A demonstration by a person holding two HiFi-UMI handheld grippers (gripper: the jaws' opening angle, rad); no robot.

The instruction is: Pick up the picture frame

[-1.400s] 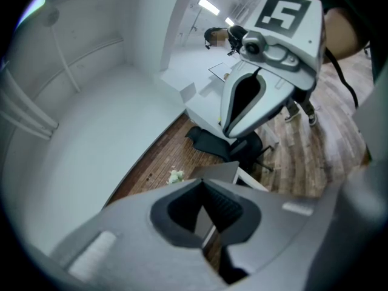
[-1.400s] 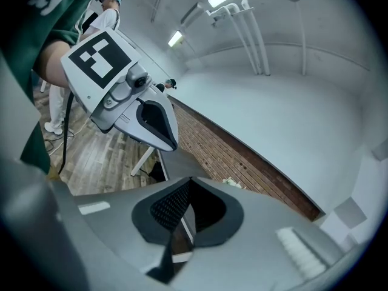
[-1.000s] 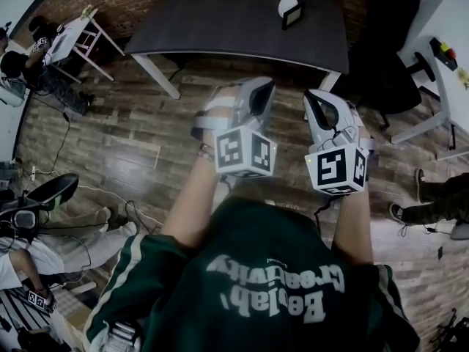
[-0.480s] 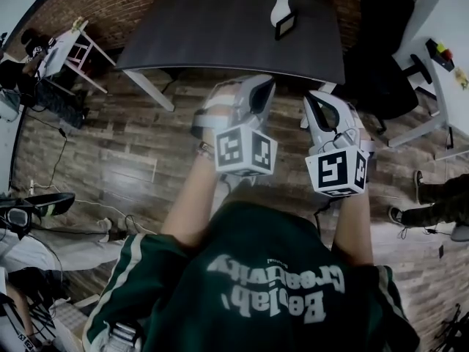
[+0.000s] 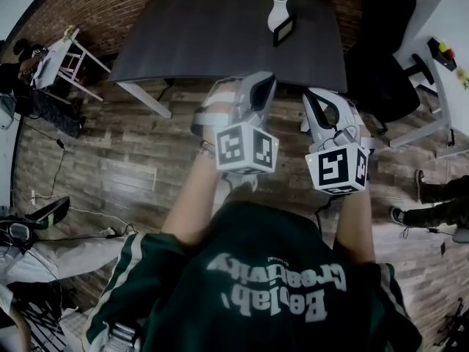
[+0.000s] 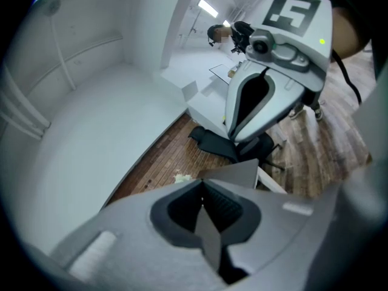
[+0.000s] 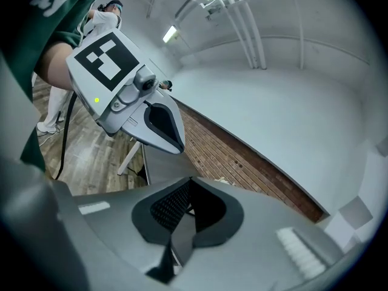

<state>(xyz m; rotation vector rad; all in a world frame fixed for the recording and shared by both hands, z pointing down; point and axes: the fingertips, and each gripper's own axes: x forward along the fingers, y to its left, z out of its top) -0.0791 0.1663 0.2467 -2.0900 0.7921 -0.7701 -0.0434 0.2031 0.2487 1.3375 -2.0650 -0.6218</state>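
Note:
A small black picture frame (image 5: 283,30) stands on the dark table (image 5: 220,35) at its far right, leaning next to a white vase (image 5: 278,13) of flowers. Both grippers are held side by side in front of the person's chest, short of the table's near edge. My left gripper (image 5: 261,86) is shut with nothing in it. My right gripper (image 5: 314,100) also looks shut and empty. In the left gripper view the jaws (image 6: 202,183) meet, with a corner of the table (image 6: 242,171) beyond. In the right gripper view the jaws (image 7: 190,182) meet too.
A black office chair (image 5: 381,64) stands right of the table, beside a white desk (image 5: 447,57). A small white table (image 5: 66,50) and a seated person are at the far left. Cables lie on the wooden floor (image 5: 110,167). Someone's shoes (image 5: 432,196) show at the right.
The table with the vase and frame has slid down the head view, closer to the grippers. Both grippers stay shut, side by side before the chest.

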